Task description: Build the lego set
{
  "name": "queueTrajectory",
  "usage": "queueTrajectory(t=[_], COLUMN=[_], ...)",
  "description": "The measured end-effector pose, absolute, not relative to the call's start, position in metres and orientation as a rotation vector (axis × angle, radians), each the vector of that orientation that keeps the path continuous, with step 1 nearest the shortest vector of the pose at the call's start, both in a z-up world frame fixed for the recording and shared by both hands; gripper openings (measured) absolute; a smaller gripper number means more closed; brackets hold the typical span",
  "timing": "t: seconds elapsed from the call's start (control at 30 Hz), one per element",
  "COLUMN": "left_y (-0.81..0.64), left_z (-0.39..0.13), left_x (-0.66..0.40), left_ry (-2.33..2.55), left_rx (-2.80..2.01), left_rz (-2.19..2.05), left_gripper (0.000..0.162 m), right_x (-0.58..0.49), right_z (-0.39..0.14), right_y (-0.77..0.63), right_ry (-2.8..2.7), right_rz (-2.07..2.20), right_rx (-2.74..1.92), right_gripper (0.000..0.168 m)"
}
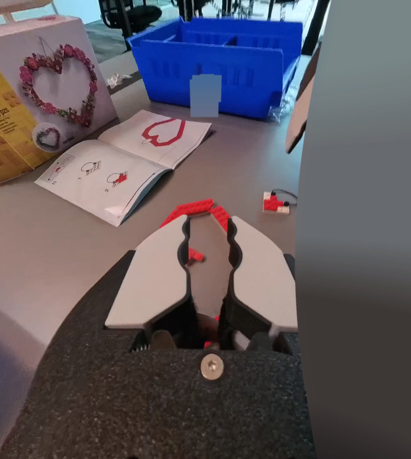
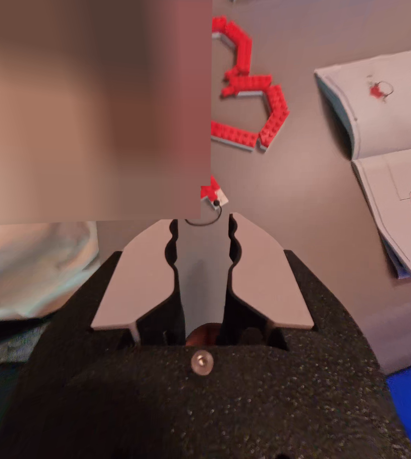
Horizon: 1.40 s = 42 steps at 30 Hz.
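Observation:
A red heart-shaped brick frame [image 2: 251, 99] lies flat on the grey table, partly hidden behind a blurred patch. In the left wrist view part of it [image 1: 199, 207] shows just beyond my left gripper [image 1: 208, 218], which is open and empty above it. A small red and white piece with a black cord loop [image 1: 275, 203] lies to the right. In the right wrist view this small piece [image 2: 213, 193] sits just ahead of my right gripper [image 2: 203, 219], which is open and empty.
An open instruction booklet [image 1: 130, 164] lies on the table; it also shows in the right wrist view [image 2: 386, 159]. The set's box [image 1: 38, 99] stands at the left. A blue plastic bin [image 1: 214, 64] stands at the back. A white plastic bag [image 2: 33, 268] lies left. Spacing between my two grippers at the tips: around 15 cm.

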<state>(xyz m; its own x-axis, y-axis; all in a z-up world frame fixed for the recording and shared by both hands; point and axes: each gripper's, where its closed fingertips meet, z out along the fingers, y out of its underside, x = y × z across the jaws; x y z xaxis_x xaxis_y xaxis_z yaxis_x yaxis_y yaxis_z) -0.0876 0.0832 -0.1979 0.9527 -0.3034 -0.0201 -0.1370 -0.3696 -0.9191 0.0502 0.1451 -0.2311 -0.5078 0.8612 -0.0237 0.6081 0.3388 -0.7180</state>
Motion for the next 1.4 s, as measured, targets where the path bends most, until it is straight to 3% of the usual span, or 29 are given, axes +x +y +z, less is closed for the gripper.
queueTrajectory(t=[0.33, 0.53, 0.63, 0.77, 1.13, 1.4], left_y=[0.045, 0.036, 0.029, 0.028, 0.03, 0.027], left_z=[-0.209, -0.216, -0.221, -0.227, -0.273, -0.276], left_x=[-0.104, -0.106, -0.126, -0.164, -0.174, -0.141], left_ry=[0.357, 0.422, 0.365, 0.144, -0.05, 0.045], left_rx=[-2.048, -2.095, -2.141, -2.189, -2.395, -2.413], left_rz=[-0.054, -0.028, 0.041, 0.181, 0.047, -0.099], left_gripper=[0.036, 0.036, 0.036, 0.041, 0.036, 0.034], right_x=[0.025, 0.016, 0.014, 0.013, -0.024, -0.057], right_z=[-0.261, -0.279, -0.281, -0.28, -0.215, -0.199], right_y=[0.135, 0.141, 0.138, 0.141, 0.144, 0.136], right_ry=[-2.533, -2.641, -2.649, -2.564, -1.883, -1.761], right_rz=[0.895, 0.77, 0.807, 0.879, 1.379, 1.617], right_rx=[-1.156, -1.055, -1.032, -1.116, -1.448, -1.557], right_gripper=[0.04, 0.031, 0.017, 0.017, 0.017, 0.017])
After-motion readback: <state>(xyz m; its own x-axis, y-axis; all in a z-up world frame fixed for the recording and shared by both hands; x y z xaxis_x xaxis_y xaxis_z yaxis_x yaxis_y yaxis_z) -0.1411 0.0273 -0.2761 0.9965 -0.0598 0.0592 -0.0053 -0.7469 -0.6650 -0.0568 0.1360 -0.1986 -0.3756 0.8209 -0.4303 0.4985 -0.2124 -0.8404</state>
